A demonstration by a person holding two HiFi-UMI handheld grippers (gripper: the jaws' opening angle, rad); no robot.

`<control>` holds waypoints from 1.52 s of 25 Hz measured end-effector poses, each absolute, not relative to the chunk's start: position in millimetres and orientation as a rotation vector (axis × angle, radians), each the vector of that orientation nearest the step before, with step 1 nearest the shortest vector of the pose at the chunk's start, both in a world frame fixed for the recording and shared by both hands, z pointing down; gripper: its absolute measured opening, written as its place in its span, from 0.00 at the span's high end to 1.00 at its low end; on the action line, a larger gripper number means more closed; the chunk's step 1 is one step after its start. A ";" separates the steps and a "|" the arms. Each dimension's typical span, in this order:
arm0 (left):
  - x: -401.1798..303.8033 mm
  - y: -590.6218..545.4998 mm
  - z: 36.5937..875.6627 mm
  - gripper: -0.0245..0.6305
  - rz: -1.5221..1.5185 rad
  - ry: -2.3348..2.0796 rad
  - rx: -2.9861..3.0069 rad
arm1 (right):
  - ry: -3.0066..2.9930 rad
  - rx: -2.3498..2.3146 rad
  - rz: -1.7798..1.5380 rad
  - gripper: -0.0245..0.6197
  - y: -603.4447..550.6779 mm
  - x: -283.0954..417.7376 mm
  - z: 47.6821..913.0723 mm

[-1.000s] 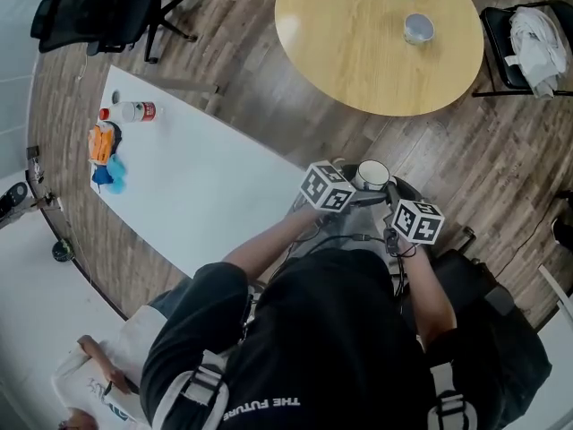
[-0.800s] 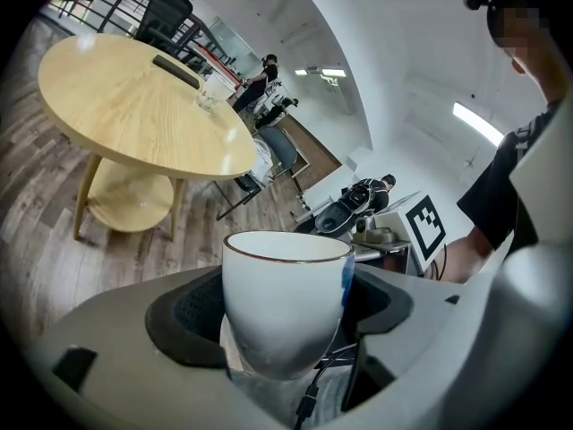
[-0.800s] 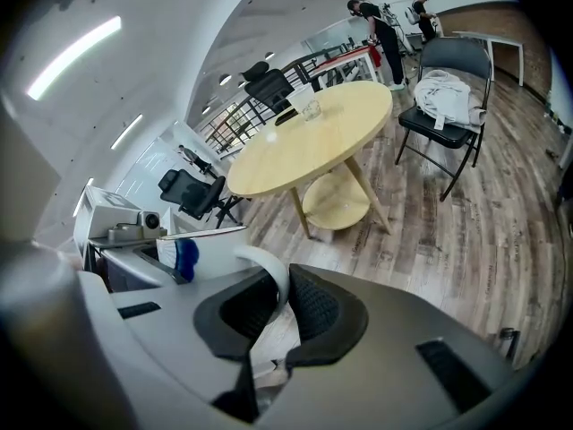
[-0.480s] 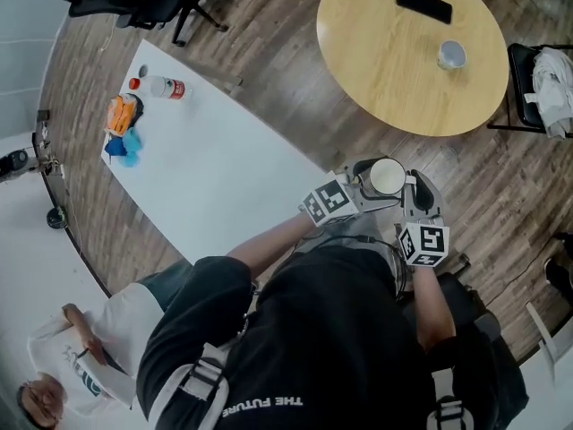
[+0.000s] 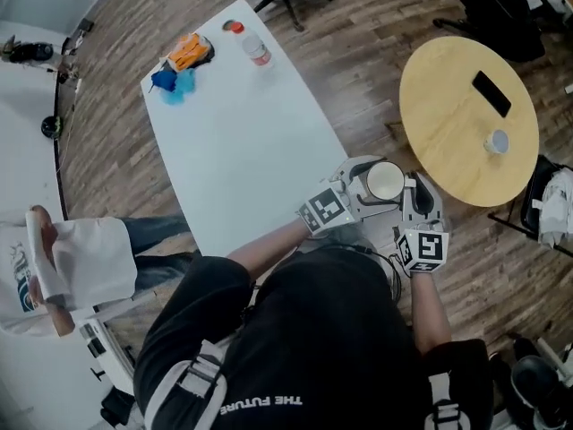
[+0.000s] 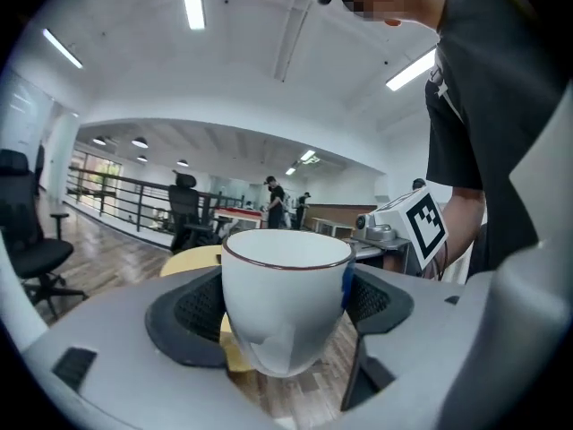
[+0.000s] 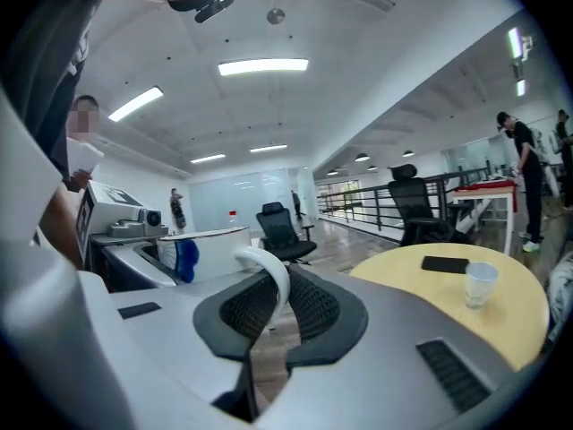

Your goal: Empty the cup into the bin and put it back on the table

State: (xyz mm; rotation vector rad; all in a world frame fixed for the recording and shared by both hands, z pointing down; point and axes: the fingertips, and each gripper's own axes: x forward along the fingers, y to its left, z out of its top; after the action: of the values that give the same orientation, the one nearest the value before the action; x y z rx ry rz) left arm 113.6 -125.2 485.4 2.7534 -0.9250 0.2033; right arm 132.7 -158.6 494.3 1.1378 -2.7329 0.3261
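- Two grippers were closed on the cup [image 5: 386,182], held in mid-air: the left gripper [image 6: 283,321] was clamped round its body, the right gripper [image 7: 269,310] pinched on its handle [image 7: 273,271].
- Within the last second the cup had been lifted and righted, mouth up.
- Emptying was judged done; the white table [image 5: 242,141], at ten o'clock of the cup, was left to be reached.

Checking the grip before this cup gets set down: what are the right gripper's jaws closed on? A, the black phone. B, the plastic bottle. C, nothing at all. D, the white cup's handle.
D: in the right gripper view the white cup's handle sits pinched between the pads of the right gripper.
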 end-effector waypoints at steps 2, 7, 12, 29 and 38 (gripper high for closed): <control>66.7 -113.5 476.4 0.38 0.191 -1.094 2.703 | -2.810 0.967 0.290 0.89 -149.1 81.0 484.9; -60.2 -59.6 450.7 0.38 0.143 -1.538 2.480 | -2.955 0.454 0.178 0.89 -98.8 -62.0 462.7; -150.8 4.2 453.9 0.38 0.149 -1.858 2.315 | -2.975 0.099 0.130 0.89 -33.3 -159.1 458.9; -235.3 42.7 599.5 0.38 0.305 -1.763 2.165 | -2.723 -0.086 0.074 0.88 9.7 -248.8 600.4; -233.0 31.8 616.3 0.38 0.312 -1.732 2.164 | -2.712 -0.067 0.161 0.88 -1.0 -245.7 621.5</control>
State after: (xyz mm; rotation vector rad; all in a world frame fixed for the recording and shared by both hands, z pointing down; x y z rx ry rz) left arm -233.0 31.8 616.3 2.1637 -1.7322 0.3120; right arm -245.7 -1.0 621.5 -0.0671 -2.7116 0.1609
